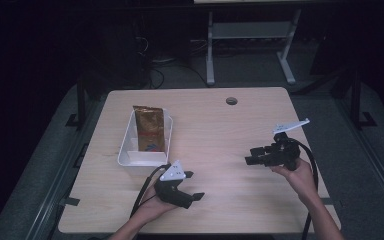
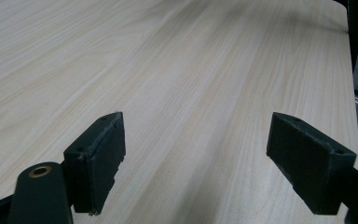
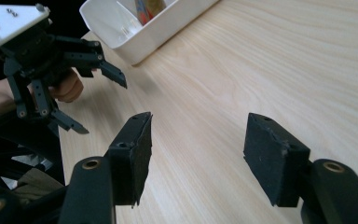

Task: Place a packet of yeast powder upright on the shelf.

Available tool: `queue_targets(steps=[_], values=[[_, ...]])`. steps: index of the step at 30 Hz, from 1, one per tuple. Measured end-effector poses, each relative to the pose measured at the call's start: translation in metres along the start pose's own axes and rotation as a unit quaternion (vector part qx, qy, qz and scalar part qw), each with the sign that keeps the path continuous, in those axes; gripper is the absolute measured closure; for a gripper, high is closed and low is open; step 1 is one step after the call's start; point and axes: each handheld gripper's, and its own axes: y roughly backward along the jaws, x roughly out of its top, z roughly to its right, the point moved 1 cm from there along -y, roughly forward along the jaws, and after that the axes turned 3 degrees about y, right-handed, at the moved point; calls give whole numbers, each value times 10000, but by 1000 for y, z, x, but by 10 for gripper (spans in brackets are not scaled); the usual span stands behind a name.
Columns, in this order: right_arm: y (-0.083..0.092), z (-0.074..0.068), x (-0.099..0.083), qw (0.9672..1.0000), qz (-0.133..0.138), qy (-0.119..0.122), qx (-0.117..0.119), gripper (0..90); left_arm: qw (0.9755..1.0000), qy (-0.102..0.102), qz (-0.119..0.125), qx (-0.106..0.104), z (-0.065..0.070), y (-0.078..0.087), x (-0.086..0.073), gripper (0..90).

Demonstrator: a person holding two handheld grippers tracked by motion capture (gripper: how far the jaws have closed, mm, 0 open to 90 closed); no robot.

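Observation:
A white tray (image 1: 126,150) sits left of the table's middle, with a gold-brown bag (image 1: 149,129) lying in its far part. My left gripper (image 1: 195,185) is near the front edge, just right of the tray's near corner, open and empty. In the left gripper view its jaws (image 2: 196,158) stand wide apart over bare wood. My right gripper (image 1: 249,155) hovers at the right, pointing left, also open with nothing in it (image 3: 196,154). The right gripper view shows the left gripper (image 3: 100,105) in a hand, the tray (image 3: 154,37) and the bag (image 3: 149,7) beyond.
The light wood table (image 1: 220,130) has a round cable hole (image 1: 231,101) at the far middle. A white desk frame (image 1: 250,35) stands on the floor behind. Dark floor surrounds the table.

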Motion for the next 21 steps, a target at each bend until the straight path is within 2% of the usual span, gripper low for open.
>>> queue_targets(steps=[15, 21], values=[[5, -5, -29, 10000, -43, -81, 20, 390, 10000, 41, -15, -4, -1, -1, 0, 192], [4, -10, -52, 9999, 35, -80, -146, 357, 10000, 17, -53, -28, 0, -2, -1, 194]])
